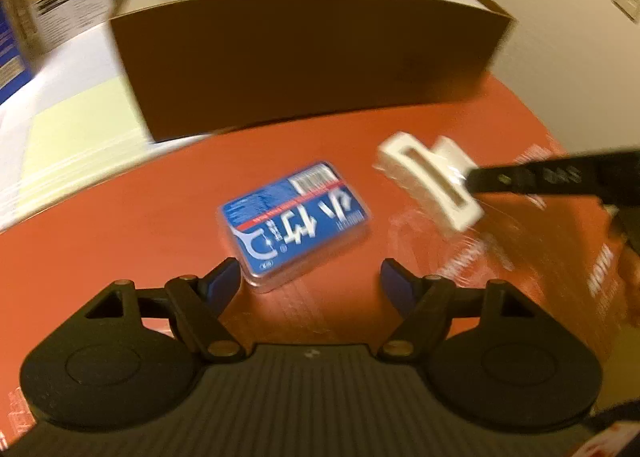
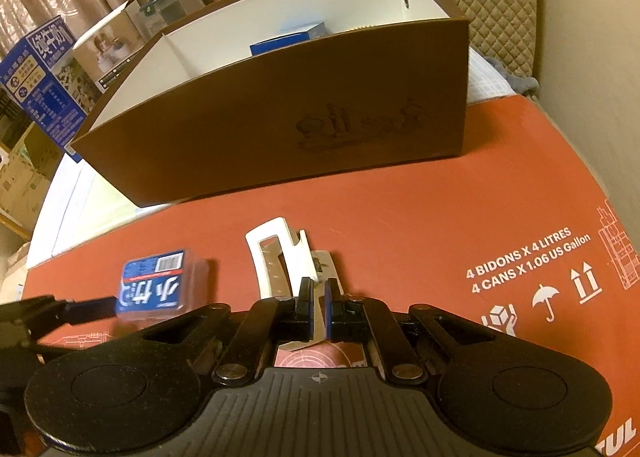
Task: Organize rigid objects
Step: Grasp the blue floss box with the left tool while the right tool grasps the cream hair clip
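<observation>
Your right tool [image 2: 318, 311] is clenched on the white hair clip [image 2: 280, 257], your left tool [image 1: 310, 277] is released over the blue case [image 1: 294, 223]; next, I think, carry the clip into the brown box [image 2: 280, 129].

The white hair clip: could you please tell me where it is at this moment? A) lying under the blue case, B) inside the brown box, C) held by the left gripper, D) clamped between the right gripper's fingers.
D: the right wrist view shows the right gripper shut on the white hair clip, while the left gripper is open just short of the blue case, in front of the brown box.
</observation>
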Motion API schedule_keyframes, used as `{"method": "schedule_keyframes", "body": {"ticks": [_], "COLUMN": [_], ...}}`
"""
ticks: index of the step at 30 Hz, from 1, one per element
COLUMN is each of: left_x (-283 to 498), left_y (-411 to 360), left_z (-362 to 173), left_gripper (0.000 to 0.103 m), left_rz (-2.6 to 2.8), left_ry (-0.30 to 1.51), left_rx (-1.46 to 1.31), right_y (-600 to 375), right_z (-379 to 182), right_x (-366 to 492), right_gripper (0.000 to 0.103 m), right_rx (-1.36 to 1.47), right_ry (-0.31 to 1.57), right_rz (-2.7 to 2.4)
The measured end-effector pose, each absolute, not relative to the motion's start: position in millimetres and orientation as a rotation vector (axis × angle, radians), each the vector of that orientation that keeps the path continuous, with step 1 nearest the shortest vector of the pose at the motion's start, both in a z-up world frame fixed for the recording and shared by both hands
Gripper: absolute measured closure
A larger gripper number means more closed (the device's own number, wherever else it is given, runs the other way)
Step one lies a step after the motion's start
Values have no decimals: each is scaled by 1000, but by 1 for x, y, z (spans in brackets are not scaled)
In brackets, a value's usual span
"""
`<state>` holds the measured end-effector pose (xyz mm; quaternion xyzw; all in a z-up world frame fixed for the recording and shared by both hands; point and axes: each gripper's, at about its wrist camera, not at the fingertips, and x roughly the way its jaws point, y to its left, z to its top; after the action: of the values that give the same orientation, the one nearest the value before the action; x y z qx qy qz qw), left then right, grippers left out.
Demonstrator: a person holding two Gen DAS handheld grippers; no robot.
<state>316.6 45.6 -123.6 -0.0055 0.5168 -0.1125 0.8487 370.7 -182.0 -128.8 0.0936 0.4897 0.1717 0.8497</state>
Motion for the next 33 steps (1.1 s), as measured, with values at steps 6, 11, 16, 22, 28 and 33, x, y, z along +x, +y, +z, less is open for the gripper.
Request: {"method": "schedule_keyframes", "body": {"ticks": [6, 11, 16, 22, 28, 33], "left_x": [319, 329, 340, 341, 336, 333], "left_y": [41, 44, 40, 35, 41, 46], "left_z": [-125, -130, -140, -145, -146, -145], "left_gripper": [29, 29, 29, 40, 46, 46], "left_rz": [-246, -291, -348, -355, -206, -86], "left_ry": [1052, 1020, 1007, 1003, 1017, 1047], "left_rx": [135, 230, 306, 289, 166, 73], "right_y": [-195, -197, -197, -199, -185, -167], "right_z": [-130, -132, -132, -125, -124, -129], "right_x": [367, 360, 356, 355, 353, 355], "right_gripper": [103, 97, 65, 56, 54, 54], "right_rx": [229, 228, 229, 249, 218, 153], "right_ry": [1048, 1068, 1068, 1026, 1029, 1043], "right_rz": [347, 386, 375, 371, 422, 446]}}
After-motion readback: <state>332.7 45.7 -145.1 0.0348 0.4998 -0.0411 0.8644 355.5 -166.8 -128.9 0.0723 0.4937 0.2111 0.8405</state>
